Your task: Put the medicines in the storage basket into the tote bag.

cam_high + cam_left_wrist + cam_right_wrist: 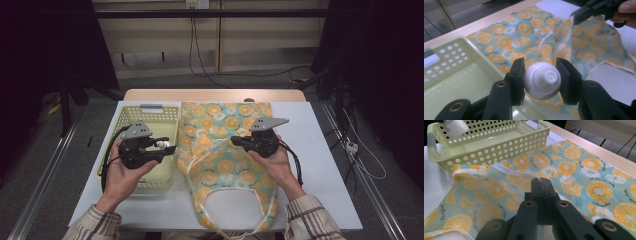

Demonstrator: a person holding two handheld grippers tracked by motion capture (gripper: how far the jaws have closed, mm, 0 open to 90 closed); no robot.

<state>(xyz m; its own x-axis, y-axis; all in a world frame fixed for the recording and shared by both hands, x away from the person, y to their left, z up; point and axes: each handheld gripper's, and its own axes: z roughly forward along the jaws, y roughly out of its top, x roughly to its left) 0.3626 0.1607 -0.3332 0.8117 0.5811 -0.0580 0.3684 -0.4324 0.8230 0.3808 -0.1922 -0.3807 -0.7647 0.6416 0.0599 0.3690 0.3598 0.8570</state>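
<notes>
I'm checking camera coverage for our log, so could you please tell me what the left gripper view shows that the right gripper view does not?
Left gripper view alone: the left gripper clamped on a white tube's cap end, and the right gripper lifting the bag's edge. Right gripper view alone: the right gripper's own jaws closed together, the tube's printed body, and the basket's perforated side wall. Shared: the yellow-green basket and the orange-slice print fabric bag.

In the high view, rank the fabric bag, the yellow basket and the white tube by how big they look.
1. Fabric bag, the largest, running from the table's far part to its near edge.
2. Yellow basket, clearly smaller.
3. White tube, tiny, held in the left gripper.
</notes>
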